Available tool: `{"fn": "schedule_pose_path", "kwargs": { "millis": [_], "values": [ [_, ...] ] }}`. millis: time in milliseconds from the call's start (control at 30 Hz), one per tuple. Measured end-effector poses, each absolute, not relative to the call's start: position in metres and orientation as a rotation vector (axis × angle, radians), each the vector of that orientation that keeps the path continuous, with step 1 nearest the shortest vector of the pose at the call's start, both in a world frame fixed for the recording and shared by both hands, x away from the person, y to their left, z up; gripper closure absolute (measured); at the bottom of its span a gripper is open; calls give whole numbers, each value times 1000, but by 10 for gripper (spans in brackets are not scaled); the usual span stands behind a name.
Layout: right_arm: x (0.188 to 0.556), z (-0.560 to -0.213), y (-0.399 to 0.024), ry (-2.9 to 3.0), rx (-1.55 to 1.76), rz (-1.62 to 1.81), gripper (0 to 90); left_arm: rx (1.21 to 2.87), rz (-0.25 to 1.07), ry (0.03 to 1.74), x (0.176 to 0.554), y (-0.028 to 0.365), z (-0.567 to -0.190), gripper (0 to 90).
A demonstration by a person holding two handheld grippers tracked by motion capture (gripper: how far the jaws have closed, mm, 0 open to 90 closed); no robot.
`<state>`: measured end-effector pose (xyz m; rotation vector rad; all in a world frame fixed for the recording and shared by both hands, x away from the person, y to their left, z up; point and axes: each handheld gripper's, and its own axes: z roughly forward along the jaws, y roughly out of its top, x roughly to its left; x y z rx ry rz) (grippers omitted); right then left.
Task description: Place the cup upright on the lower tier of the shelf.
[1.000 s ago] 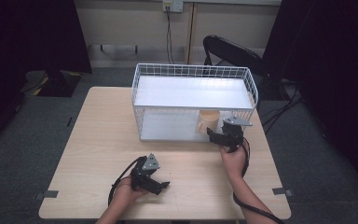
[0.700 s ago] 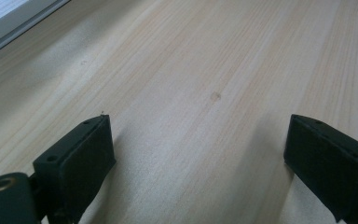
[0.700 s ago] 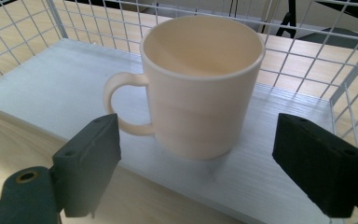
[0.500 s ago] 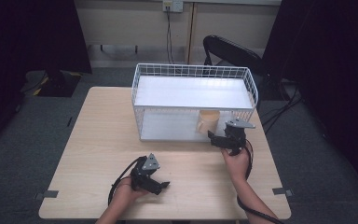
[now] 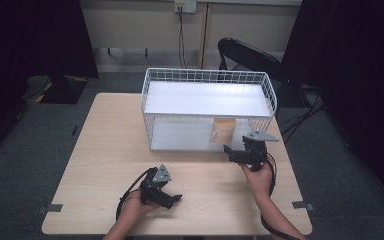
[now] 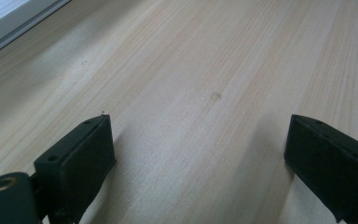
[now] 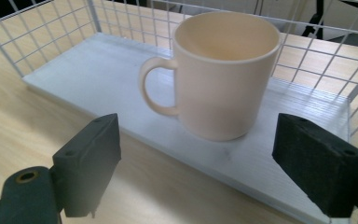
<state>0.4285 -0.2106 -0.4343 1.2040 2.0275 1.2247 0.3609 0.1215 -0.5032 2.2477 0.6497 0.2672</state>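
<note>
A cream mug (image 5: 223, 131) (image 7: 223, 79) stands upright on the lower shelf of a white wire rack (image 5: 205, 75), near its right end, with the handle toward the left in the right gripper view. My right gripper (image 5: 230, 151) (image 7: 200, 135) hovers just in front of the shelf edge, pointing at the mug. Its jaws have just been opening and now stand wide, with nothing between them; the mug is beyond the tips. My left gripper (image 5: 174, 198) (image 6: 198, 126) rests low over the bare wooden table (image 5: 105, 135), open and empty.
The rack has a white upper shelf (image 5: 207, 98) and wire walls around the mug. A black chair (image 5: 250, 55) stands behind the table. Cables trail from both grippers. Bare tabletop lies left of the rack and between the hands.
The right gripper has drawn back a little from the rack toward the table's front. The left gripper has stayed put.
</note>
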Motion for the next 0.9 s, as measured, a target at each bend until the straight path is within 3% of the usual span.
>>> {"fn": "schedule_pose_path", "kwargs": {
  "millis": [900],
  "values": [
    [395,-440,-224,2142,1097,1224,148,2246,269,651,361,121,-503,79]
  ]
}}
